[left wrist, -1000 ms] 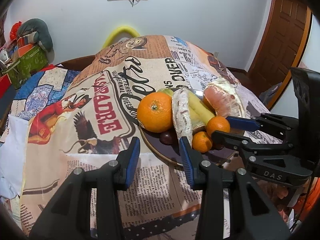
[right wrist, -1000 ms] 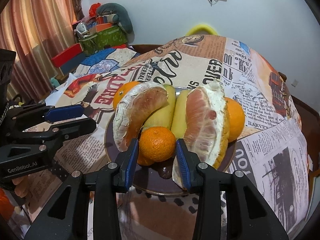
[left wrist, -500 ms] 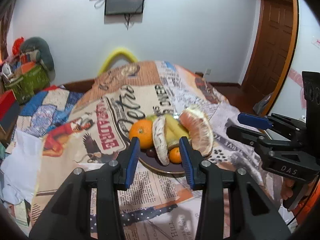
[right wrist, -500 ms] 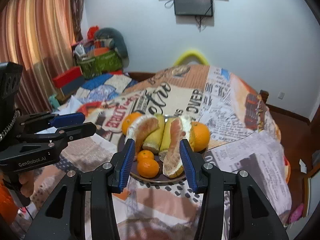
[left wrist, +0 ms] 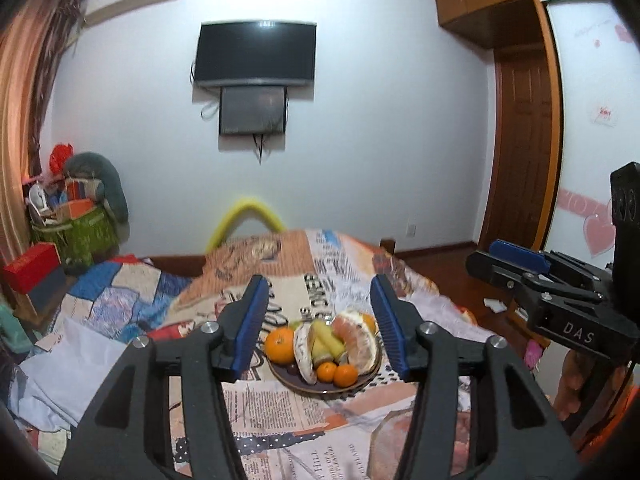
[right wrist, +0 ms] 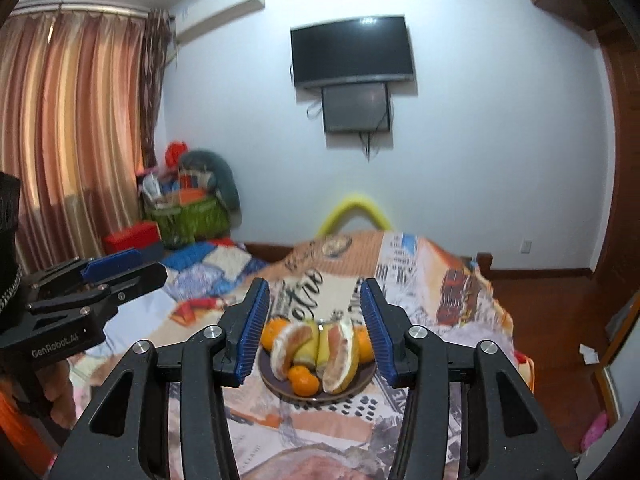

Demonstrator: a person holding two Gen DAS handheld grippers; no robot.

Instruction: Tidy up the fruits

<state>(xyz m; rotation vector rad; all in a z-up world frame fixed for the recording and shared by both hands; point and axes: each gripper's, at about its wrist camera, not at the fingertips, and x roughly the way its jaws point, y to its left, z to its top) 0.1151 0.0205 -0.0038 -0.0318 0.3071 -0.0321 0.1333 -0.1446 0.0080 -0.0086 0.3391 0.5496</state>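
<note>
Dark plate (left wrist: 362, 383) of fruit (left wrist: 326, 344) well beyond both hand-held grippers (left wrist: 320, 326) (right wrist: 314, 326), wide open, empty.

Both black two-finger grippers with blue pads, left (left wrist: 320, 324) and right (right wrist: 314, 326), pulled back and up from dark round plate of oranges, bananas and peeled pomelo (left wrist: 325, 387). Jaws spread wider than a second ago. Wall-mounted black television (left wrist: 256, 55) now fully in view.

Oranges (left wrist: 281, 345), bananas (left wrist: 326, 340) and pomelo wedges (left wrist: 356, 340) heaped on dark plate (left wrist: 320, 388)
</note>
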